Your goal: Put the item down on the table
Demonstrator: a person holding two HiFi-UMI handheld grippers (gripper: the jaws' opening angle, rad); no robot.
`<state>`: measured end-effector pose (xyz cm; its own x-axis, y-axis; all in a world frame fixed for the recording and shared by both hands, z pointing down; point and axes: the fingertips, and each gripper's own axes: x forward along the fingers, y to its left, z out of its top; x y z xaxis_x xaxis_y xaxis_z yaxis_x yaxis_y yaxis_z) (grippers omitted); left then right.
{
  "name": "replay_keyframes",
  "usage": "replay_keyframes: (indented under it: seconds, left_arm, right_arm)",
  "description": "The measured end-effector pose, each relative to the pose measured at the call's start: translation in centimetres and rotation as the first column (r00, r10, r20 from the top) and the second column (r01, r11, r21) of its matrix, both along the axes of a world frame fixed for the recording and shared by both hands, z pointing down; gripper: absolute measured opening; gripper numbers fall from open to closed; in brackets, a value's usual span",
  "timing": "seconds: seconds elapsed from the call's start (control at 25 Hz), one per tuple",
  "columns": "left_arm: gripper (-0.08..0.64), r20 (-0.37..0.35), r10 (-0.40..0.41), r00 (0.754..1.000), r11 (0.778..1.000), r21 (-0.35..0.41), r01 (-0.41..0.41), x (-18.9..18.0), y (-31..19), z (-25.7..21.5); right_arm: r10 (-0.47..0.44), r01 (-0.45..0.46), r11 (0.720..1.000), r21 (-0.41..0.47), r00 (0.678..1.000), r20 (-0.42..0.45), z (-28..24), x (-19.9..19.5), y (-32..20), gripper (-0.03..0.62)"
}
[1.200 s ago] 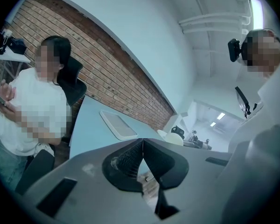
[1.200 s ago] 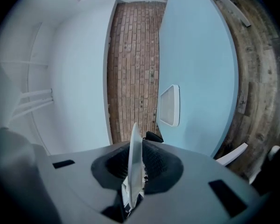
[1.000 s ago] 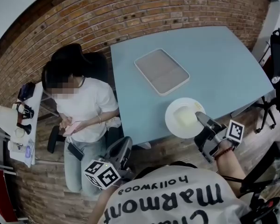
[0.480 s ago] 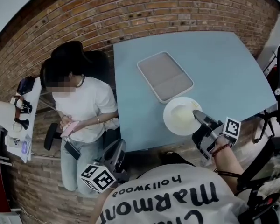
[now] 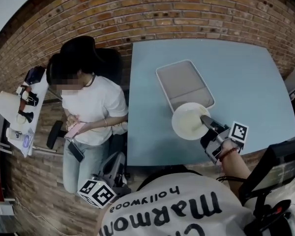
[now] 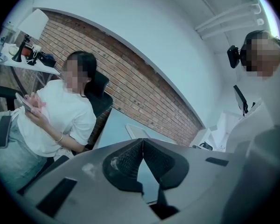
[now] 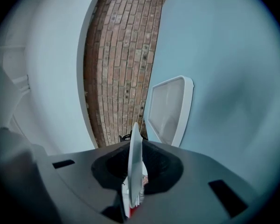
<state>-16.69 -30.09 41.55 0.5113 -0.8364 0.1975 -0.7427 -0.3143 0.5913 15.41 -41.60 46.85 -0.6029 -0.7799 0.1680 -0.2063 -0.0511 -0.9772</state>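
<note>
Right tongs (image 7: 134, 171) are clamped on the rim of a white plate (image 5: 188, 122), which hangs over the blue desk (image 5: 246, 82) at the near corner of a tray (image 5: 184, 85). Left tongs (image 6: 142, 146) are closed and empty, off the desk's edge.

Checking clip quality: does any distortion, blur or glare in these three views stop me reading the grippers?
Head view: heavy fisheye bows the table edges and the brick wall; corners are dark, lighting is even, no glare. Left gripper view: same bowing and a bluish cast; the left gripper is close and slightly soft, jaws plainly together. Right gripper view: the plate, edge-on in the right gripper, is slightly soft; the tray behind is crisp.
</note>
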Motion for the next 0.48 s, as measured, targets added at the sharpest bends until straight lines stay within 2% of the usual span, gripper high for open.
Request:
replay_keyframes:
  seconds: [0.28,0.48]
  left_arm:
    - [0.008,0.021,-0.071,0.997,0.997,-0.031,0.072,-1.0,-0.2,0.3]
    - [0.008,0.04,-0.096,0.995,0.994,-0.051,0.098,-0.8,-0.2,0.5]
  right_arm:
    - [-0.041,0.039,0.998,-0.044,0.997,-0.06,2.6,-0.3,-2.7,0.038]
    - [-0.005,-0.001,0.996,-0.084,0.997,-0.082,4.4,0.8,-4.2,0.038]
